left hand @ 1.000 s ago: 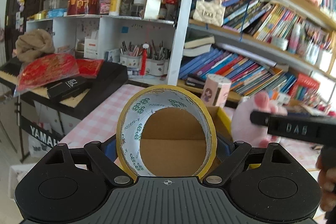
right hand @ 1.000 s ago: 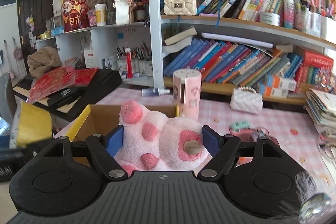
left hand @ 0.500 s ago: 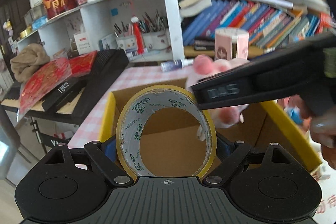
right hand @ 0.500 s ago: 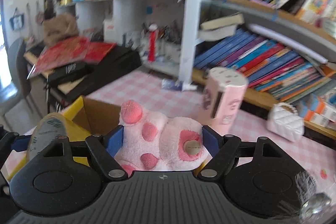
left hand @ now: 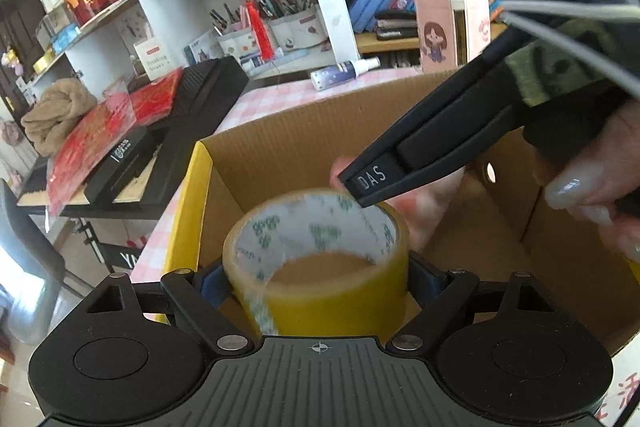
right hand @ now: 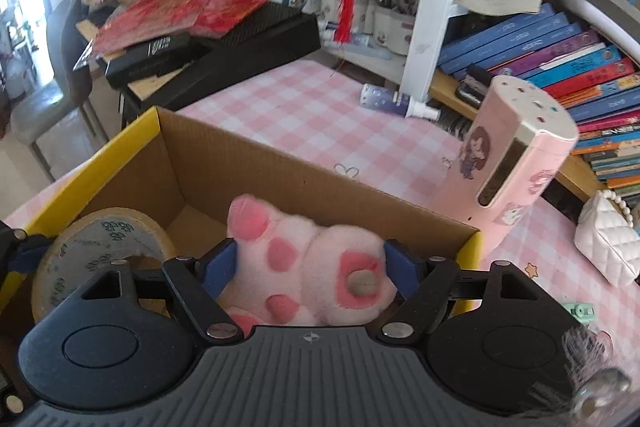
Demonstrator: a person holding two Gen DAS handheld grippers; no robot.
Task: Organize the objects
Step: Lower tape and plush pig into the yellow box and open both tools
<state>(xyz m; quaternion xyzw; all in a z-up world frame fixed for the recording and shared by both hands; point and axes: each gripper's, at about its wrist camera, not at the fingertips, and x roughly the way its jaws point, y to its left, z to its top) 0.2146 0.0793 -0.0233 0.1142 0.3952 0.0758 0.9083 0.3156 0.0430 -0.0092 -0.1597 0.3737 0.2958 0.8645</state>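
Note:
An open cardboard box [left hand: 304, 143] with yellow outer sides stands on the pink checked table. My left gripper [left hand: 318, 283] is shut on a yellow tape roll [left hand: 304, 227] and holds it over the box's left end, hole turned upward. My right gripper [right hand: 312, 267] has a pink and white plush toy [right hand: 316, 255] between its blue pads; its jaws are closing on the toy, above the inside of the box [right hand: 280, 179]. The tape roll [right hand: 100, 239] shows at lower left in the right wrist view. The right gripper [left hand: 360, 187] crosses the left wrist view, hiding most of the plush toy.
A pink cylindrical holder [right hand: 516, 167] stands just behind the box. A spray bottle [right hand: 396, 101] lies by the white shelf post. A white quilted purse [right hand: 608, 243] sits at right. A black keyboard [right hand: 240, 47] with red packets lies left. A hand [left hand: 592, 179] grips the right tool.
Both grippers have tipped downward and come in over the box, still carrying the tape roll and the plush toy. The tape roll's hole now faces up.

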